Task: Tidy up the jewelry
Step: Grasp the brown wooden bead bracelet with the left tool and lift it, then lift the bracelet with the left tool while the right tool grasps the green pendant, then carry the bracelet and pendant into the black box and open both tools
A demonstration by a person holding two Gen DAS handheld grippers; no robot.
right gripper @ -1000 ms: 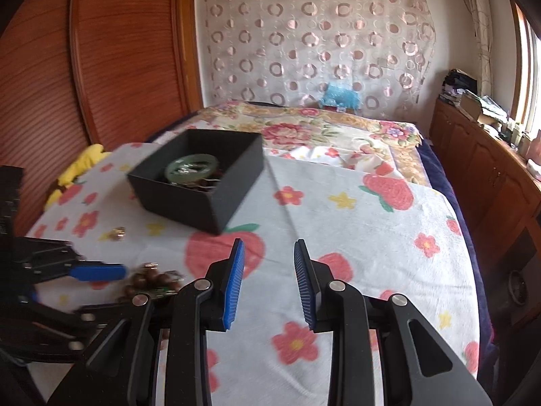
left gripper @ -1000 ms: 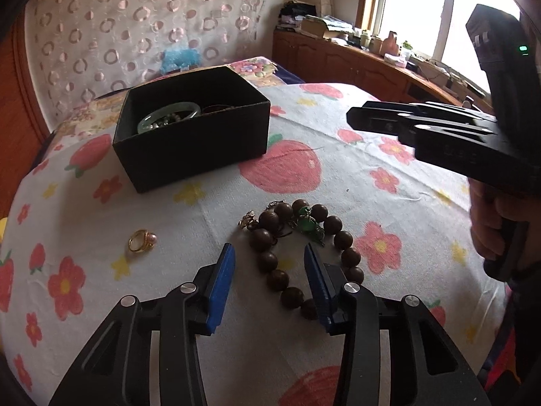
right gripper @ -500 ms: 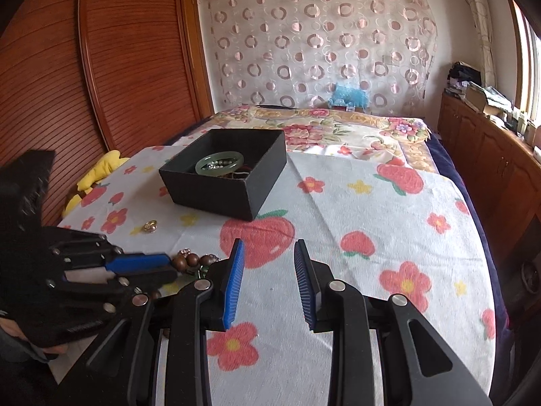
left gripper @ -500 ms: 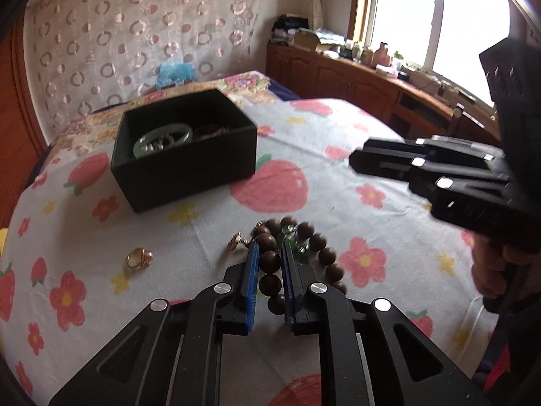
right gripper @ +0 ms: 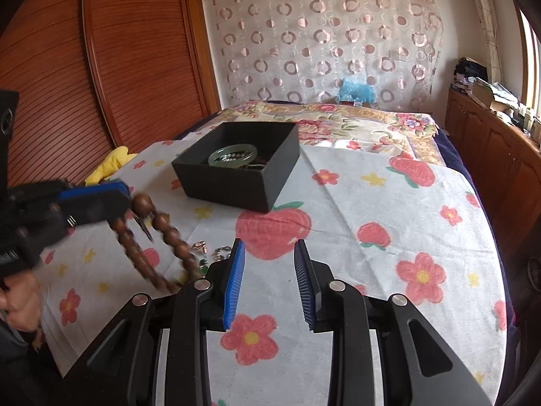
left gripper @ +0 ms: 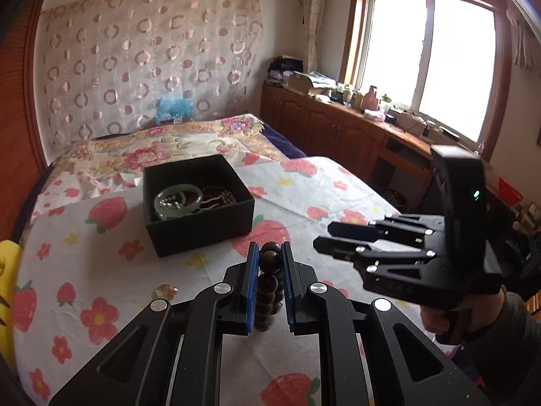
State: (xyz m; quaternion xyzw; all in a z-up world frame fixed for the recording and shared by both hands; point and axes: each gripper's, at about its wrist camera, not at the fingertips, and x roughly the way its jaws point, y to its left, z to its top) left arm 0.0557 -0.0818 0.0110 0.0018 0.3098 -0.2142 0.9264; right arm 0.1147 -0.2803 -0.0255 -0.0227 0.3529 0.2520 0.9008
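Dangling from my left tongs, the wooden bead bracelet is pinched by 1 bead, lifted off the flowered cloth near the black box. My right tongs hover spread, holding nothing.

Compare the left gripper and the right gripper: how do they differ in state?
The left gripper is shut on the bead bracelet, which hangs from its jaws; the right gripper holds nothing, its jaws standing apart. The left gripper is near the black box; the right gripper hovers over the tablecloth. Both have blue pads.
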